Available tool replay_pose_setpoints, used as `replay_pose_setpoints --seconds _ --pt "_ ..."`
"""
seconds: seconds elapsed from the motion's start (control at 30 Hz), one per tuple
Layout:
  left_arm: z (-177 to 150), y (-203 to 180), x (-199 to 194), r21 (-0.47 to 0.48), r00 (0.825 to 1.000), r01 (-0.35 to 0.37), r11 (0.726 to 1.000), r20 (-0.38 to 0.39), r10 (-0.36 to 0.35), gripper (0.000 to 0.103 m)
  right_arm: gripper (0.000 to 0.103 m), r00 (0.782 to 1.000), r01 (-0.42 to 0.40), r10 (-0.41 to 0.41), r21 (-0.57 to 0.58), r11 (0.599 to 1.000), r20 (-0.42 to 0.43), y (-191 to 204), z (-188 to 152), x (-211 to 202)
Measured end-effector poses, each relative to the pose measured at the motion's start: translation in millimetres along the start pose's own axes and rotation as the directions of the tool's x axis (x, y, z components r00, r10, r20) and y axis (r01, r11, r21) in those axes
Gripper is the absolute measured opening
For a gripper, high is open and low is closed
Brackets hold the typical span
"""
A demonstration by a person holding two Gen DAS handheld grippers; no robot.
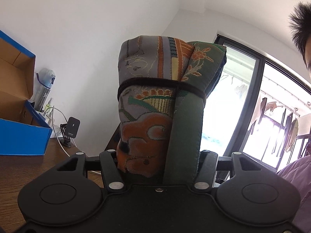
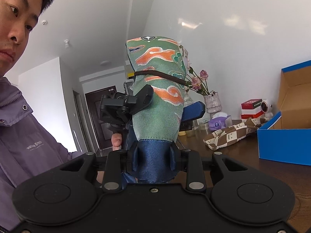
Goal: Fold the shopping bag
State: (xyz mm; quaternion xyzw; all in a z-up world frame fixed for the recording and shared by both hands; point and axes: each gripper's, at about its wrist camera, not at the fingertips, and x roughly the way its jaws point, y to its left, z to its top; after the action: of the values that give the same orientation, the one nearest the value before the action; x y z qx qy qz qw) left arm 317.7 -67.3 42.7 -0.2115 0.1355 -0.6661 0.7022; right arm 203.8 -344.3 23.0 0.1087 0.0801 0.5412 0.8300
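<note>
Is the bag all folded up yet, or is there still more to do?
Nearly finished. Done: the shopping bag is rolled into a tight bundle with a dark elastic band looped around it. In hand: both the left gripper and the right gripper are clamped on the bundle, holding it up above the wooden table. Left: probably just letting go and setting it down.
</note>
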Motion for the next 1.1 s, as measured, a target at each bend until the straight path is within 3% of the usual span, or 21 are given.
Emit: replay_pose_setpoints --seconds 0.4,0.53,0.6,0.7,0.8,0.83,0.87,0.9,0.93,0.97,1.0,1.03,1.07,1.1 --pt "0.2 1.9 -1.6 -0.024 0.999 0.016 1.000 0.030 -0.015 0.055 0.032 1.000 -0.007 0.007 0.023 1.000 -0.002 -1.7 -4.5 -2.3" --pt "-0.6 -0.4 -1.2 -0.015 1.000 0.024 1.000 0.002 -0.024 0.047 0.032 1.000 -0.012 0.012 0.013 1.000 -0.020 0.3 -3.8 -3.2" --pt "-5.5 -3.1 -2.6 -0.004 1.000 -0.006 1.000 0.015 0.006 0.041 0.032 0.999 -0.010 0.011 0.007 1.000 -0.034 1.3 -3.5 -4.3" --pt "-13.8 -13.6 -1.2 0.091 0.992 -0.128 0.988 0.016 0.127 0.038 0.036 0.997 0.005 -0.004 0.023 1.000 -0.081 -1.5 -3.7 -6.1" --pt "-10.0 -21.6 -4.4 0.197 0.959 -0.283 0.939 0.057 0.277 0.037 0.044 0.988 0.109 -0.112 -0.028 0.994 -0.110 0.5 -9.8 -14.7" --pt "-8.9 -31.6 1.1 0.346 0.887 -0.456 0.820 0.093 0.453 0.037 0.044 0.980 0.157 -0.162 -0.056 0.986 -0.116 3.0 -10.9 -20.5" --pt "-11.4 -37.1 7.1 0.441 0.832 -0.535 0.721 0.123 0.541 0.037 0.044 0.970 0.203 -0.213 -0.085 0.975 -0.120 5.6 -12.0 -26.3" --pt "-23.2 -45.2 21.4 0.617 0.734 -0.607 0.501 0.194 0.651 0.037 0.044 0.958 0.260 -0.270 -0.103 0.960 -0.100 8.8 -9.6 -34.6" --pt "-37.8 -49.4 31.2 0.725 0.678 -0.611 0.317 0.273 0.683 0.037 0.044 0.942 0.316 -0.326 -0.120 0.941 -0.077 12.0 -7.2 -43.0" --pt "-48.9 -50.7 36.7 0.782 0.657 -0.590 0.200 0.320 0.683 0.037 0.044 0.934 0.343 -0.352 -0.131 0.930 -0.055 15.4 -4.4 -47.5" --pt "-58.9 -51.3 40.8 0.821 0.646 -0.561 0.105 0.355 0.676 0.037 0.044 0.915 0.400 -0.404 -0.169 0.901 0.011 23.6 3.2 -57.5" --pt "-70.8 -52.2 43.6 0.852 0.646 -0.523 0.007 0.391 0.655 0.037 0.044 0.889 0.452 -0.454 -0.238 0.859 0.049 34.2 10.7 -59.2" --pt "-84.5 -52.3 45.0 0.887 0.668 -0.452 -0.094 0.406 0.624 0.037 0.044 0.861 0.502 -0.500 -0.305 0.810 0.090 44.9 18.2 -60.6" --pt "-91.7 -51.3 46.3 0.907 0.680 -0.395 -0.149 0.398 0.615 0.037 0.044 0.830 0.548 -0.541 -0.366 0.752 0.134 55.7 25.7 -62.0"
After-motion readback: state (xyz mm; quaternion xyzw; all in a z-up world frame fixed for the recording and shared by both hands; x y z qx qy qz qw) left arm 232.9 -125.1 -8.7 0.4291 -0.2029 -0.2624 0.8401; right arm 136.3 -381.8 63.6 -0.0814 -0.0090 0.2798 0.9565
